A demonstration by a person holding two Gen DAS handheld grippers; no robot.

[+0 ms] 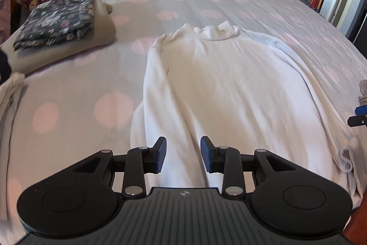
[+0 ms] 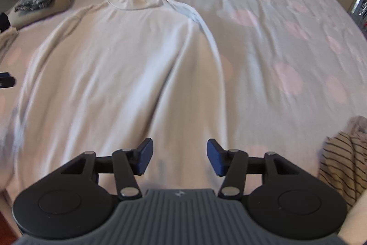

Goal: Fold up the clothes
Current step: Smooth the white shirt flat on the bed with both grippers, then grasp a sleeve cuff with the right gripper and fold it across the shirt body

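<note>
Both grippers hung with jaws parted and nothing between them: the left gripper (image 1: 183,154) over the lower left of the white top (image 1: 220,88), the right gripper (image 2: 179,156) wider, over its lower right. That top lay spread flat on the dotted bed (image 1: 206,1), collar far. Folded clothes (image 1: 57,17) sat stacked far left; a striped garment (image 2: 344,164) lay at right.

The right gripper (image 2: 179,156) hangs open over a white shirt (image 2: 119,66) spread on the bed (image 2: 275,15).
</note>
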